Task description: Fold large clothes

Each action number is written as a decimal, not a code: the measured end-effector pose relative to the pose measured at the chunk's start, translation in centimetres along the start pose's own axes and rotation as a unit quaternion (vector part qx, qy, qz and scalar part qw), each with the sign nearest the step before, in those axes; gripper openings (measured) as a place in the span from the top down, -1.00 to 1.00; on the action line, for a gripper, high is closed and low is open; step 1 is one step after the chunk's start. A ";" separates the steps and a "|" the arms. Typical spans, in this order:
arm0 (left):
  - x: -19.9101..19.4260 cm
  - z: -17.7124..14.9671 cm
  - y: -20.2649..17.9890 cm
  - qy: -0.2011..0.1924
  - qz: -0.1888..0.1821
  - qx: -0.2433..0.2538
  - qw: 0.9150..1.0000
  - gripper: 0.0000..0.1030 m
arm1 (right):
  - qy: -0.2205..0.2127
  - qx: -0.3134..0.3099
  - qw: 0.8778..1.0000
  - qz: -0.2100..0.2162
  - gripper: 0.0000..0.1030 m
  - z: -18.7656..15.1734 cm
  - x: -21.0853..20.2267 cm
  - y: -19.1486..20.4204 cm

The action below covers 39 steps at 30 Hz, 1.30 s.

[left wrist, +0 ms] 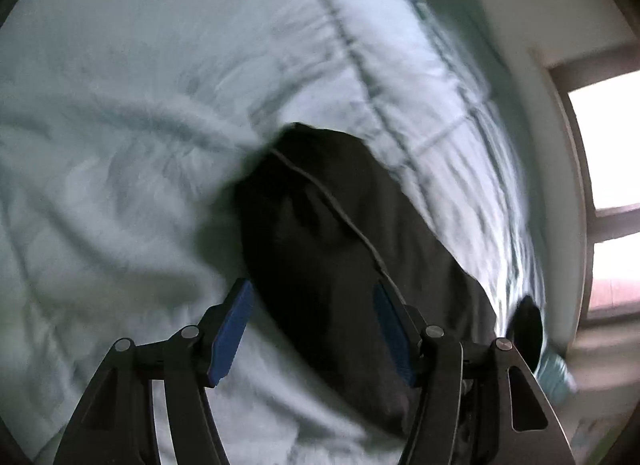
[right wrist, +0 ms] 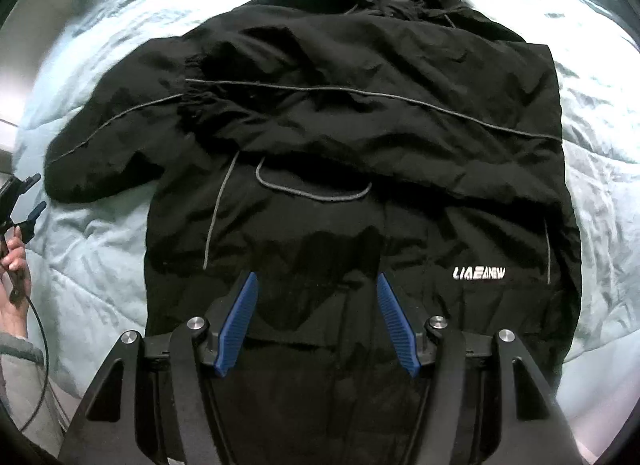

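Note:
A black hooded jacket (right wrist: pixel 360 137) with grey piping lies spread on a pale blue duvet (right wrist: pixel 100 225), hood at the far end, one sleeve folded across its body. My right gripper (right wrist: pixel 316 285) is open and empty, hovering over the jacket's lower part beside a white logo (right wrist: pixel 478 273). My left gripper (left wrist: pixel 312 297) is open and empty above the end of the jacket's left sleeve (left wrist: pixel 340 245). It also shows at the left edge of the right wrist view (right wrist: pixel 30 197), just off the sleeve end. The left wrist view is blurred.
The duvet (left wrist: pixel 140 145) covers the bed all around the jacket. A window (left wrist: pixel 612 185) and a pale wall (left wrist: pixel 532 65) stand beyond the bed's edge. The person's hand (right wrist: pixel 14 265) and a cable show at the left.

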State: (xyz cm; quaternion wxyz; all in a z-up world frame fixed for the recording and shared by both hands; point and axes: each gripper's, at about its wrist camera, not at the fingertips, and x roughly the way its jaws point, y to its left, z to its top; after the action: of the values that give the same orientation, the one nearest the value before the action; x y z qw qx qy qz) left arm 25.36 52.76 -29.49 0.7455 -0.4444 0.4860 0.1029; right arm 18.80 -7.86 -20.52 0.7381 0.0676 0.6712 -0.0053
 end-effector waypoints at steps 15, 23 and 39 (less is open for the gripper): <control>0.8 -0.2 -1.7 -0.085 -0.038 0.067 0.993 0.62 | 0.047 -0.072 0.996 -0.013 -0.25 2.3 4.4 4.7; -5.1 -3.3 -9.2 -0.123 -0.078 0.169 0.975 0.69 | 0.040 -0.052 0.998 0.010 -0.25 2.7 4.5 2.8; -1.8 -25.8 -32.7 0.015 -0.177 0.443 0.879 0.71 | -0.018 0.028 0.999 0.041 -0.25 1.4 1.5 -6.8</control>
State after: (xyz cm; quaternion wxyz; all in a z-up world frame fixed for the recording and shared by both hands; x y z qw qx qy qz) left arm 27.27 14.46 -13.03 0.8631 -0.1474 0.4048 -0.2637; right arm 19.70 -14.61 -22.47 0.7472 0.1157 0.6544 0.0051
